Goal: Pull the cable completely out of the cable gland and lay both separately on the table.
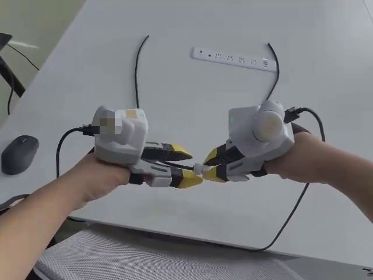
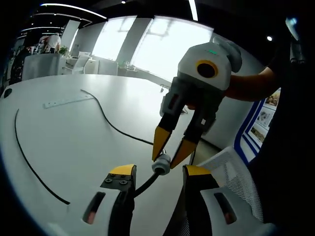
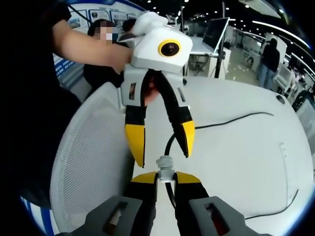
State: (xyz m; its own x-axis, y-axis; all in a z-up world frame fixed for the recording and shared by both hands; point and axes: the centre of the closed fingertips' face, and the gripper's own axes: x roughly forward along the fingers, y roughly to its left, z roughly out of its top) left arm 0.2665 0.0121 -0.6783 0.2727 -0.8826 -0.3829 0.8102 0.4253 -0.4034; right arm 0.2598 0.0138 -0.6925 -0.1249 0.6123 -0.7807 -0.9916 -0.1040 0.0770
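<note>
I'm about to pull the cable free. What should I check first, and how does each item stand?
1. Right gripper clamped on the cable gland: ok, its jaws press against both sides.
2. Left gripper clamped on the cable: not ok, its jaws stand apart and the cable runs loose between them.
3. Cable out of the gland: not ok, it is still threaded through.
4. Grippers facing each other for a straight pull: ok.
5. Bare table nearby for laying both parts down: ok.
6. Cable's far end free of snags: cannot tell.
</note>
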